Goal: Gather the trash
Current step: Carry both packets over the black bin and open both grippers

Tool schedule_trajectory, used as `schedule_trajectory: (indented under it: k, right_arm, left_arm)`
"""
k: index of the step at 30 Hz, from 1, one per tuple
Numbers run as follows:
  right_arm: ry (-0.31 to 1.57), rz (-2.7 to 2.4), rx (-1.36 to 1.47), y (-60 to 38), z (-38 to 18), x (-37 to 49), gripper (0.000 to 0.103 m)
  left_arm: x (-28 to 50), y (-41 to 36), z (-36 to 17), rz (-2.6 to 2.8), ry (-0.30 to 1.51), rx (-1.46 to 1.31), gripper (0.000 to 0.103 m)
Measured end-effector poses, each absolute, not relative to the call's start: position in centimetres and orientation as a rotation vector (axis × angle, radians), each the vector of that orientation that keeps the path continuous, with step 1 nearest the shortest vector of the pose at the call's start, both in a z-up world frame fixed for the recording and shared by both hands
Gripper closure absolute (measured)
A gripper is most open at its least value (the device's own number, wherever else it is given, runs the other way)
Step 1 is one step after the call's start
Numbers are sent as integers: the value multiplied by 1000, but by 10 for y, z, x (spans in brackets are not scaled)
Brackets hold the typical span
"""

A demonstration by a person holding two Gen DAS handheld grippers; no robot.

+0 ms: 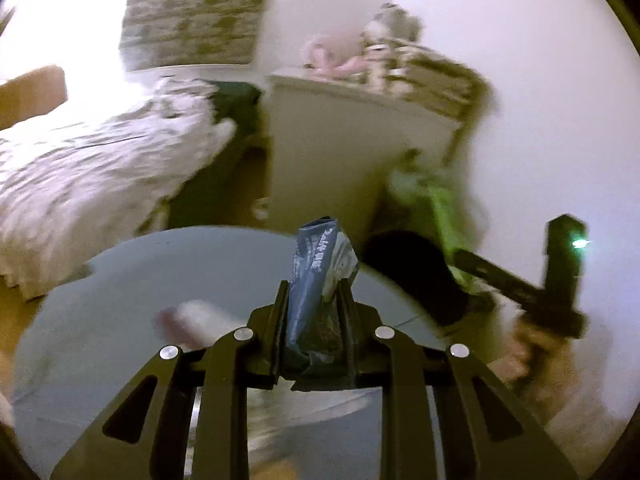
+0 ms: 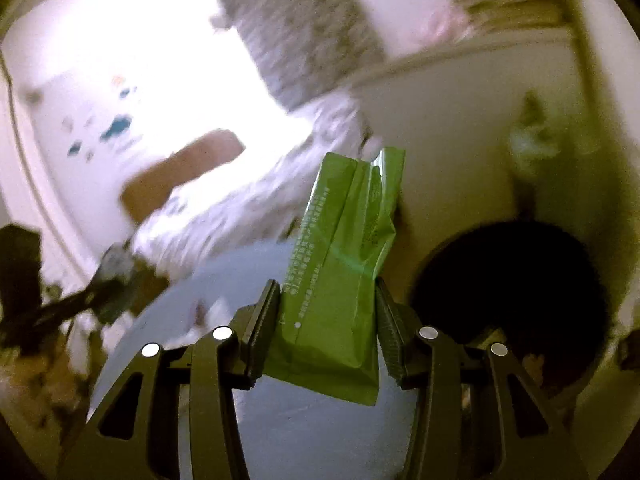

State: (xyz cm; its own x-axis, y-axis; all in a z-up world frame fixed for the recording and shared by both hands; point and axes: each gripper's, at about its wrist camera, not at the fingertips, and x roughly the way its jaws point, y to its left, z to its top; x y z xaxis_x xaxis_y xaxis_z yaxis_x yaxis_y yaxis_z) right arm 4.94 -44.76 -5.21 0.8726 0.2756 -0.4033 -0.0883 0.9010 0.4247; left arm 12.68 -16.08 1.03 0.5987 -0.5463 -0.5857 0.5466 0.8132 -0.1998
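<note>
- Left wrist view: the left gripper (image 1: 314, 316) is closed narrow on a crumpled blue wrapper (image 1: 318, 280), pads pressing both flanks. The wrapper stands up between the fingers toward 12 o'clock, its top end free above the tips.
- Beneath it lies a round grey table (image 1: 120, 280); a blurred white-and-pink scrap (image 1: 192, 316) rests on the tabletop at about 9 o'clock from the fingertips, too smeared to identify.
- At 3 o'clock the other gripper shows as a dark shape carrying a green packet, with a black bin (image 1: 412, 276) just beside the table's edge at about 2 o'clock.
- Right wrist view: the right gripper (image 2: 328, 320) is clamped at roughly half span on a green packet (image 2: 344, 264), which fills the gap between the pads and sticks out toward 12 o'clock, leaning slightly right.
- The black bin (image 2: 508, 284) opens at 3 o'clock from the fingertips, near but apart from the packet; the grey table (image 2: 304, 420) lies below.
- Handling, as I judge it: both pieces look like thin film packaging, light, soft and crushable, likely slick. A hold across the flat middle, as now, seems soundest; a pinch near a loose end could let them slide or fold away. Nothing fragile here, so a firm squeeze should do no harm.
</note>
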Motion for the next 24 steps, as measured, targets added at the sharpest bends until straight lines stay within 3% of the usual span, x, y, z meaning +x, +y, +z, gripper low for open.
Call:
schedule_trajectory:
  k: [13, 24]
  right_arm:
    - [357, -72, 454, -571, -74, 80, 56]
    - [377, -84, 430, -577, -85, 86, 56]
  left_arm:
    - [166, -342, -20, -765, 729, -17, 80]
    - [184, -392, -68, -772, 810, 12, 80]
